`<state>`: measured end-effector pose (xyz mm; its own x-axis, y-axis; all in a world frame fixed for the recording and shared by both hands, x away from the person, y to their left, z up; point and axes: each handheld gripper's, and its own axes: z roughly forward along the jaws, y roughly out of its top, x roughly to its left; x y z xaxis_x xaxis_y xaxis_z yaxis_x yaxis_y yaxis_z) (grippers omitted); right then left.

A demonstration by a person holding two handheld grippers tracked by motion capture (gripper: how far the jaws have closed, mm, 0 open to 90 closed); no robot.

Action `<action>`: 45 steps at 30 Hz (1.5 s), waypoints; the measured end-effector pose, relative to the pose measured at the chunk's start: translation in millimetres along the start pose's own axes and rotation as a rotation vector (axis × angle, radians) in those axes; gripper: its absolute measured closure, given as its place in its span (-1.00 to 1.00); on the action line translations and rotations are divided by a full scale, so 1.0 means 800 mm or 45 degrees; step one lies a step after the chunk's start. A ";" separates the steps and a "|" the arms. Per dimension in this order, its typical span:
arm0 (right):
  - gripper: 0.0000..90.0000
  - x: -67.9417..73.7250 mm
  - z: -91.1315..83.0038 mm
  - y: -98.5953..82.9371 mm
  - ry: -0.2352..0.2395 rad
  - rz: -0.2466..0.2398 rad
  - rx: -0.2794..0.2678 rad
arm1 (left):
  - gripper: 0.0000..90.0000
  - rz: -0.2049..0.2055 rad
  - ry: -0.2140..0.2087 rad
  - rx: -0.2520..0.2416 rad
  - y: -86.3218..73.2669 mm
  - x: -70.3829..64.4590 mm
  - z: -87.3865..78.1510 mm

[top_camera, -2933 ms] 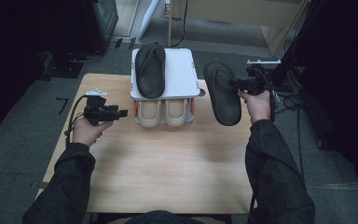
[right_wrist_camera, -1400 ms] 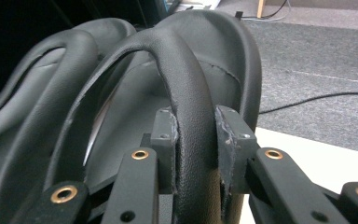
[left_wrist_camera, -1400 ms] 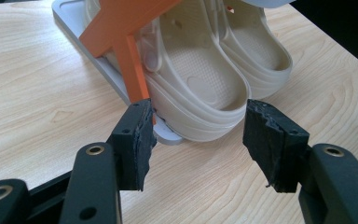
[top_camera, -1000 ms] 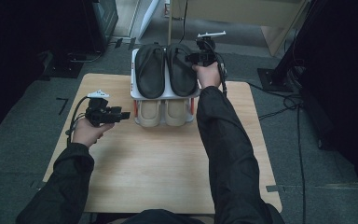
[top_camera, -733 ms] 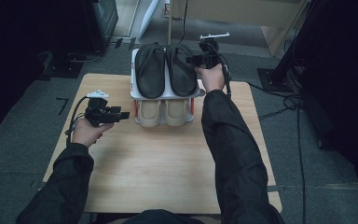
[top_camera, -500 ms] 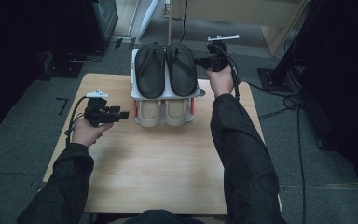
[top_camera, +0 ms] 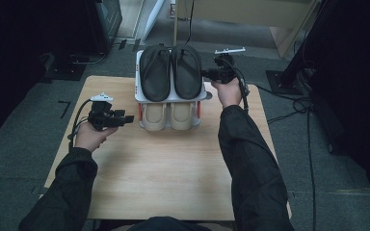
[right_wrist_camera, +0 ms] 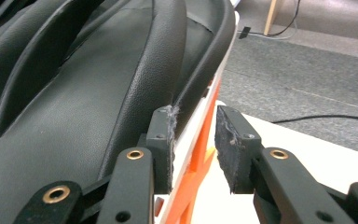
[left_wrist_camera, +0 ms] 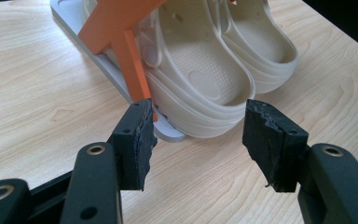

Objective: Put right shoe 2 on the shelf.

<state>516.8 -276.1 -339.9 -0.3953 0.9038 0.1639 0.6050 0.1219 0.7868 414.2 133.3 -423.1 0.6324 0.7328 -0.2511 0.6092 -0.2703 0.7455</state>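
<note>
Right gripper (right_wrist_camera: 193, 151) sits slightly spread, holding nothing, at the black sandal's (top_camera: 187, 71) edge; left gripper (left_wrist_camera: 198, 140) gapes wide before beige clogs (left_wrist_camera: 200, 79).

Site: I log a lab or workshop | grey carpet floor (top_camera: 24, 159) | trailing cables (top_camera: 310, 144) | wooden table (top_camera: 173, 168)

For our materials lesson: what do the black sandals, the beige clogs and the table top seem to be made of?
Black sandals: probably leather or a leather-look synthetic, with a fine grain and soft sheen in the right gripper view.
Beige clogs: likely moulded foam or rubber, matte, one-piece, with a dimpled footbed.
Table top: pale wood or wood-look laminate, with visible grain lines.
</note>
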 end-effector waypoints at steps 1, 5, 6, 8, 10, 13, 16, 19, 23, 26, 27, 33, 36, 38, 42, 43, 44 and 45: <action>0.51 0.001 0.000 0.000 0.005 -0.003 0.002 | -0.03 -0.002 0.001 0.000 0.000 0.000 0.000; 0.51 0.005 -0.001 0.000 0.021 -0.024 0.010 | -0.03 0.000 0.003 0.009 0.000 0.000 0.001; 0.51 0.007 -0.001 -0.001 0.027 -0.024 0.010 | -0.03 0.000 0.002 0.008 0.000 0.000 0.001; 0.52 0.009 -0.001 -0.002 0.034 -0.024 0.010 | -0.03 -0.002 0.003 0.006 0.000 0.000 0.001; 0.53 0.009 -0.001 -0.002 0.036 -0.010 0.011 | -0.03 -0.002 0.003 0.007 0.000 0.001 0.000; 0.54 0.010 -0.002 -0.002 0.049 -0.007 0.017 | -0.03 -0.007 0.005 0.005 -0.001 0.001 0.001; 0.54 0.014 -0.002 -0.002 0.061 -0.019 0.026 | -0.03 -0.005 0.005 0.008 -0.001 0.002 0.001; 0.53 0.019 -0.003 -0.002 0.064 -0.040 0.028 | -0.03 -0.006 0.005 0.011 -0.001 0.002 0.001; 0.46 0.019 -0.003 -0.003 0.054 -0.066 0.023 | -0.03 -0.009 0.006 0.007 -0.001 0.002 0.000; 0.44 0.016 -0.004 -0.007 0.059 -0.063 -0.001 | -0.03 -0.012 0.005 0.005 -0.001 0.003 0.000; 0.44 0.015 -0.004 -0.009 0.059 -0.058 0.001 | -0.03 -0.011 0.005 0.007 -0.001 0.003 0.000; 0.32 0.009 -0.011 -0.017 0.085 -0.052 -0.007 | -0.04 -0.007 0.007 0.011 -0.002 0.003 0.001; 0.32 0.007 -0.019 -0.023 0.091 -0.070 -0.037 | -0.04 0.001 0.007 0.018 -0.002 0.003 0.001; 0.31 0.006 -0.023 -0.027 0.099 -0.072 -0.042 | -0.04 -0.003 0.010 0.013 -0.003 0.003 0.001; 0.29 0.002 -0.034 -0.038 0.112 -0.093 -0.057 | -0.04 -0.007 0.011 0.011 -0.005 0.004 0.001; 0.28 0.002 -0.036 -0.041 0.118 -0.094 -0.062 | -0.04 -0.005 0.012 0.012 -0.005 0.004 0.000; 0.28 0.001 -0.038 -0.045 0.122 -0.095 -0.061 | -0.04 -0.007 0.014 0.011 -0.005 0.004 0.000; 0.27 0.000 -0.040 -0.048 0.129 -0.097 -0.056 | -0.04 -0.008 0.013 0.008 -0.005 0.005 0.000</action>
<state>471.4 -293.6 -350.9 -0.5079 0.8464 0.1599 0.5405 0.1686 0.8243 413.9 137.2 -427.1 0.6240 0.7406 -0.2493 0.6158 -0.2696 0.7403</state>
